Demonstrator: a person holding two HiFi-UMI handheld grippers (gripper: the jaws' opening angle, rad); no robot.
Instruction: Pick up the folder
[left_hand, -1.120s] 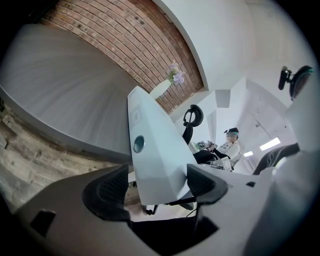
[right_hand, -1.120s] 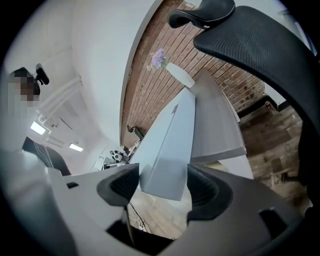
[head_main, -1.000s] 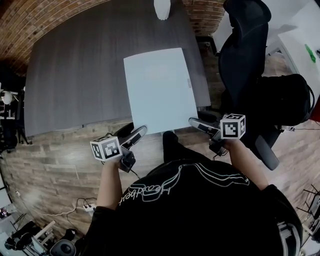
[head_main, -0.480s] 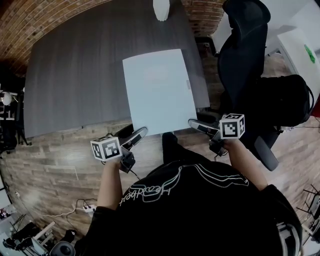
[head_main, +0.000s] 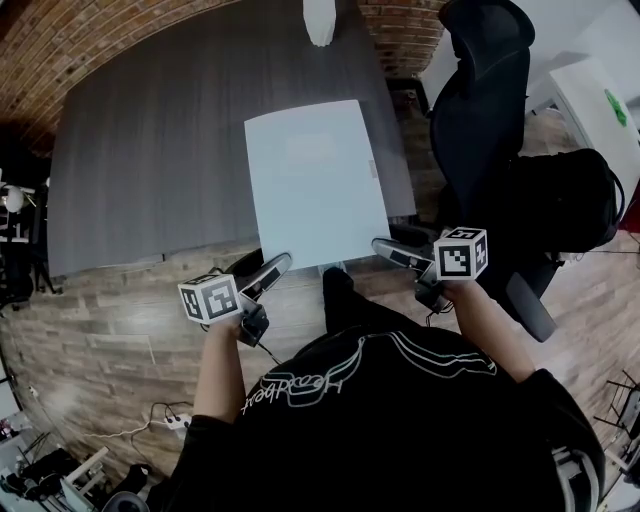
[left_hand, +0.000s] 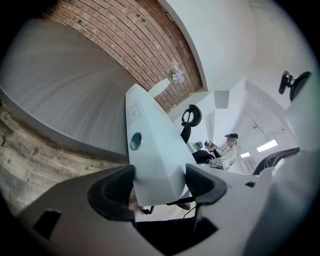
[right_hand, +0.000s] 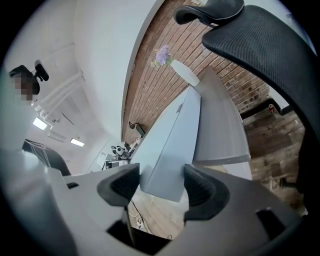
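The folder (head_main: 315, 180) is a thick pale blue-white binder lying over the near edge of the grey table (head_main: 150, 150), its near end past the edge. My left gripper (head_main: 272, 268) holds its near left corner and my right gripper (head_main: 385, 248) its near right corner. In the left gripper view the folder (left_hand: 150, 140), with a round hole in its spine, fills the gap of the left gripper (left_hand: 160, 185), both pads pressed against it. In the right gripper view the folder (right_hand: 172, 145) sits the same way in the right gripper (right_hand: 161, 185).
A white vase (head_main: 320, 18) stands at the table's far edge. A black office chair (head_main: 480, 110) is close on the right, with a black bag (head_main: 570, 200) beyond it. A brick wall runs behind the table, and wood floor lies under my arms.
Almost nothing has changed: both grippers keep their hold on the folder's near corners, and the folder and grippers have drifted very slightly left in the view.
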